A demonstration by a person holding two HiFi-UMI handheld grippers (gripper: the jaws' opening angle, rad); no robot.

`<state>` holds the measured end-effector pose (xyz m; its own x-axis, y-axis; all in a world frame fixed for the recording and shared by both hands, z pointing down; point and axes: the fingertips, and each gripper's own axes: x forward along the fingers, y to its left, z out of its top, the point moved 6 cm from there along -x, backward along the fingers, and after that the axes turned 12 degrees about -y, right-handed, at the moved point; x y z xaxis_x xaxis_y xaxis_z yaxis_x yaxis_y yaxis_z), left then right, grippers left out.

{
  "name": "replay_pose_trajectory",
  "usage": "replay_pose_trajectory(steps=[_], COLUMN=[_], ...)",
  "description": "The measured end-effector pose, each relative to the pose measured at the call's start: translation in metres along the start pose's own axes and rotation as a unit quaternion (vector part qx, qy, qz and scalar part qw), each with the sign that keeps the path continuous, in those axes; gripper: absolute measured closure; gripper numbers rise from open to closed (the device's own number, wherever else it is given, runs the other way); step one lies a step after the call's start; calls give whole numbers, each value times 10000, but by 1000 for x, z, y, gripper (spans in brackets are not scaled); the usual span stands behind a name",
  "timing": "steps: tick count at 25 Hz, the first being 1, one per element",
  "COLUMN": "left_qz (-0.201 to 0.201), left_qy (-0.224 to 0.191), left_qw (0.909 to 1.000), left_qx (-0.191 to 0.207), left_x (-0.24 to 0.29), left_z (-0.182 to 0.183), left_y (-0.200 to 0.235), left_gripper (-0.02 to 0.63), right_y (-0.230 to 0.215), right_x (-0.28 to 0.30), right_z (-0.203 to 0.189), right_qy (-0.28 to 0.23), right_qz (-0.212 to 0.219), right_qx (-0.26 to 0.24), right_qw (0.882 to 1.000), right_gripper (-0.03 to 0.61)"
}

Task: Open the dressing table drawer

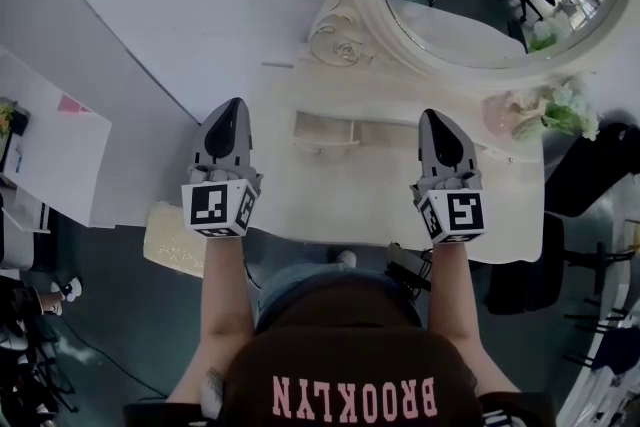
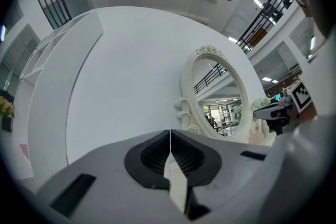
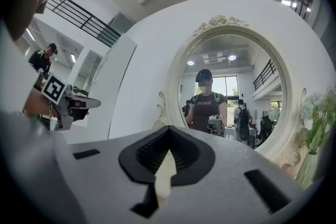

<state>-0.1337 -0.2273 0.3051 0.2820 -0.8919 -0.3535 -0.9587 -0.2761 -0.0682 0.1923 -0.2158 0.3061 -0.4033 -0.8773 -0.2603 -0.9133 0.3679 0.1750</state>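
The white dressing table (image 1: 515, 215) stands against the wall under an oval mirror (image 1: 470, 25). A small white drawer (image 1: 325, 129) sits on its top below the mirror, midway between my two grippers. My left gripper (image 1: 233, 107) hovers over the table's left edge, shut and empty, apart from the drawer. My right gripper (image 1: 432, 117) hovers to the drawer's right, also shut with nothing in it. In the left gripper view the jaws (image 2: 170, 131) meet and point at the wall and mirror frame (image 2: 190, 86). In the right gripper view the jaws (image 3: 168, 128) meet facing the mirror (image 3: 231, 92).
Pale flowers (image 1: 560, 110) stand at the table's right end. A white side table (image 1: 60, 155) is on the left, a cream cushion (image 1: 172, 240) lies low by the left gripper, and a dark chair (image 1: 595, 165) is on the right.
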Motion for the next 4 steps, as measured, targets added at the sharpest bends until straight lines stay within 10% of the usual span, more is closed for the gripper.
replay_pose_trajectory(steps=[4], left_qz=[-10], left_qy=[28], left_qw=[10000], left_qx=[21], left_x=[-1], left_z=[2], left_y=[-2], left_gripper=[607], right_y=[0], right_x=[-2], right_z=[0], right_qy=[27], right_qz=[3], right_qx=[-1], right_qw=[10000], right_gripper=[588])
